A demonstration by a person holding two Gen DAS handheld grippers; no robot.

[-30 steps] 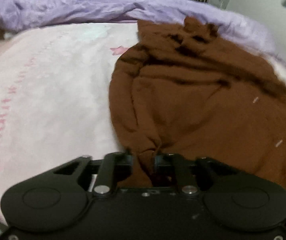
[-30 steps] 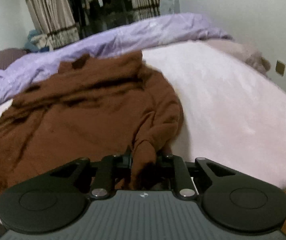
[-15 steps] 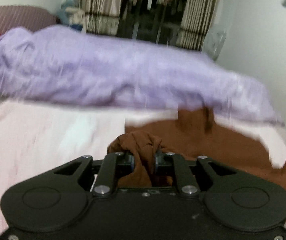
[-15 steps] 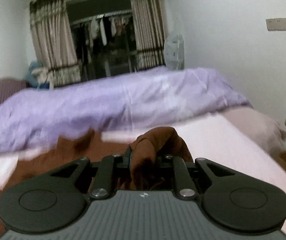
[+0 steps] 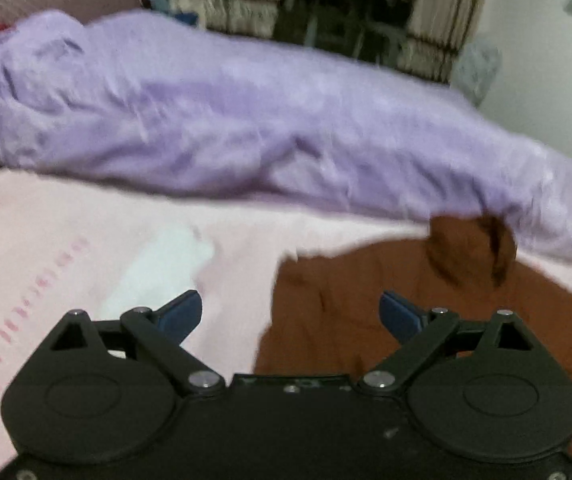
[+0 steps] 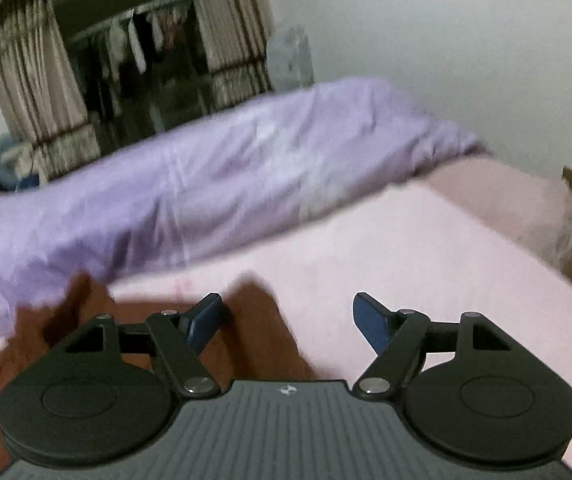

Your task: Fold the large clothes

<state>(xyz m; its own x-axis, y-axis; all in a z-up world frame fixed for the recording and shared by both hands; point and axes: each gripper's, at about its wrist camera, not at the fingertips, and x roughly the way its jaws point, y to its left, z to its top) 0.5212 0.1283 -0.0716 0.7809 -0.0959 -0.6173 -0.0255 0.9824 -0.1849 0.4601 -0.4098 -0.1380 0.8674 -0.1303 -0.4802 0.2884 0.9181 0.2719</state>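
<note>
Both grippers have just let go. Half a second ago each one pinched a bunch of brown cloth between its fingers; now the left gripper (image 5: 290,316) stands with its jaws spread wide and nothing between them, and the right gripper (image 6: 288,316) is spread and empty in the same way.

The brown garment (image 5: 386,320) lies on the pink bed sheet (image 5: 85,240), just on the near side of the purple duvet (image 5: 245,128) that is heaped across the far part of the bed. A raised bit of it, perhaps a collar or hood, nearly reaches the duvet's edge. In the right wrist view the garment (image 6: 253,340) shows below and to the left of the open jaws, again near the duvet (image 6: 205,184), with bare sheet (image 6: 426,260) to the right.

This probably means the near edge has been carried over toward the duvet and dropped, so one fold is laid. How neatly the layers sit cannot be told; both views are blurred and show only part of the cloth. Further folds likely remain.
</note>
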